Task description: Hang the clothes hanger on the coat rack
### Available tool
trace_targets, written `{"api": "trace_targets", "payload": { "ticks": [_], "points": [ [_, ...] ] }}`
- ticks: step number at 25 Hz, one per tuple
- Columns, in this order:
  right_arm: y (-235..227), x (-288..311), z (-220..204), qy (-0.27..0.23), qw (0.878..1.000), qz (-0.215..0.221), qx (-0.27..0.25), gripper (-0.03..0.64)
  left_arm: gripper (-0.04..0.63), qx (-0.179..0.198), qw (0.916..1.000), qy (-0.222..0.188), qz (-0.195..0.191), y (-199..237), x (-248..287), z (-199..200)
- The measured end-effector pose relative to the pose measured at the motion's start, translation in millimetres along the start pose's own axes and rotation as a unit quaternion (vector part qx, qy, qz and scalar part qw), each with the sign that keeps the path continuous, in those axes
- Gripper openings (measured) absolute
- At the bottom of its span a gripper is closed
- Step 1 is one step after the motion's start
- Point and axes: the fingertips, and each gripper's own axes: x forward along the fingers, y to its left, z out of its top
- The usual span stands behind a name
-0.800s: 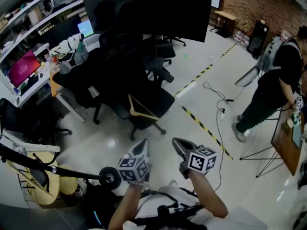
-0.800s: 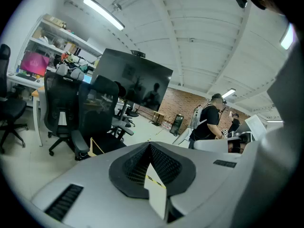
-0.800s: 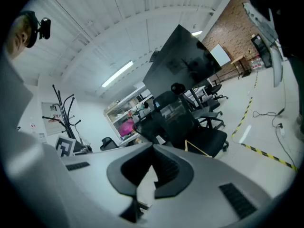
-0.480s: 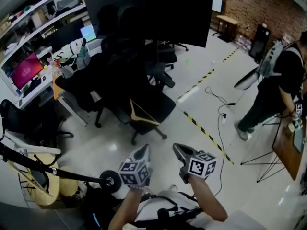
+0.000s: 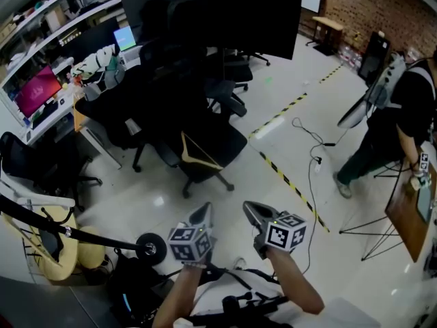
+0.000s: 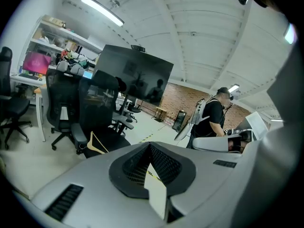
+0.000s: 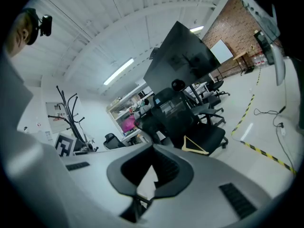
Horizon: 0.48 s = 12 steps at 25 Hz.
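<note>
A light wooden clothes hanger [image 5: 197, 158] lies on the seat of a black office chair [image 5: 212, 145], some way ahead of both grippers. It also shows in the left gripper view as the hanger [image 6: 97, 144] and in the right gripper view as the hanger [image 7: 194, 146]. My left gripper [image 5: 203, 214] and right gripper [image 5: 254, 210] are held side by side close to my body, both shut and empty, pointing slightly down toward the chair. A black coat rack [image 7: 71, 110] with curved branches stands off to the left in the right gripper view.
Several black office chairs [image 5: 171, 67] crowd round the one with the hanger. A black pole with a round end [image 5: 150, 247] and a yellow garment [image 5: 65, 251] are at lower left. A person [image 5: 392, 115] stands at right; a cable [image 5: 307, 142] and striped floor tape [image 5: 287, 180] cross the floor.
The head view has drifted slightly. Both grippers stay shut and side by side in much the same place.
</note>
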Motion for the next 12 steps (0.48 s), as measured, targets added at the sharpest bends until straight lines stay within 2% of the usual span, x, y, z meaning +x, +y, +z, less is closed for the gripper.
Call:
{"api": "trace_targets", "payload": {
  "ticks": [5, 12],
  "points": [
    [-8, -4, -15, 0.019, 1.000, 0.006, 0.005, -0.002, -0.008, 0.001, 0.9998, 0.008, 0.018, 2, 0, -12],
    [-20, 11, -25, 0.032, 0.999, 0.014, 0.038, -0.002, -0.008, -0.024, 0.9987, 0.019, 0.041, 25, 8, -20]
  ]
}}
